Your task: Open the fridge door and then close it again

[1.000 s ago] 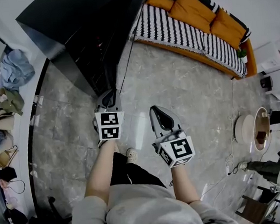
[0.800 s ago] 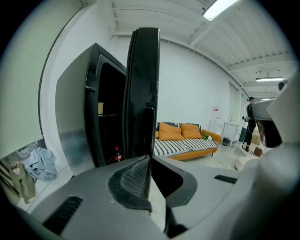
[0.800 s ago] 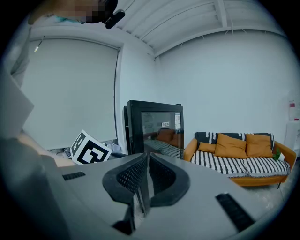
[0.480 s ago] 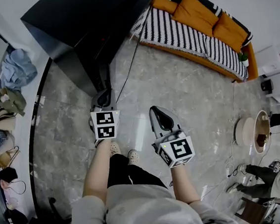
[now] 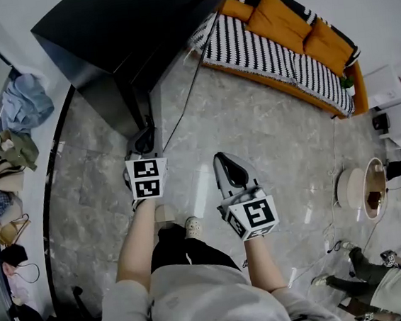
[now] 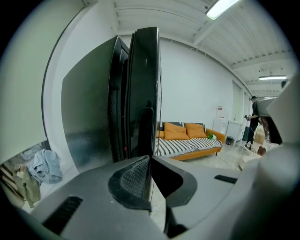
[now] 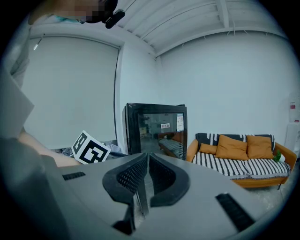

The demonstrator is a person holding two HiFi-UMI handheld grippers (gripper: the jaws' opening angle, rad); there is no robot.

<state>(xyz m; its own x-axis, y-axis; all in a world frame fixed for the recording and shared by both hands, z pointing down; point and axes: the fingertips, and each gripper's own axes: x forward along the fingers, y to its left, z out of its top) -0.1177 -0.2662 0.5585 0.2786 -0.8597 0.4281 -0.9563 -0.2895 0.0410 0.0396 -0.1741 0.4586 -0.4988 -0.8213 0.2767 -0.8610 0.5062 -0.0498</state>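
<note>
Fridge door (image 6: 144,84) is our concern, so we work outward to it. Nearest us, the right gripper (image 5: 223,159) hangs over the floor (image 5: 254,129), its fingers pressed together on nothing, well apart from the fridge. Just ahead on our left, the left gripper (image 5: 146,135) has its fingers pressed together too, also empty. Their tips are up at the door's near free edge, and whether they touch it we cannot tell. Beyond them stands the black fridge (image 5: 101,28) by the wall, tall and boxy. Its door looks almost or fully home against the cabinet, with only a thin seam between them in the left gripper view. We judge the door stiff and heavy, swinging on hinges at its far side. Its glossy front mirrors the room and is likely slippery for our fingers. We see no handle, so the hold we would choose is that free vertical edge, hooked from the seam to pull. To shut it, we would give a flat push on the front near the same edge. Farthest off, a sofa (image 5: 280,41) lines the back wall.
</note>
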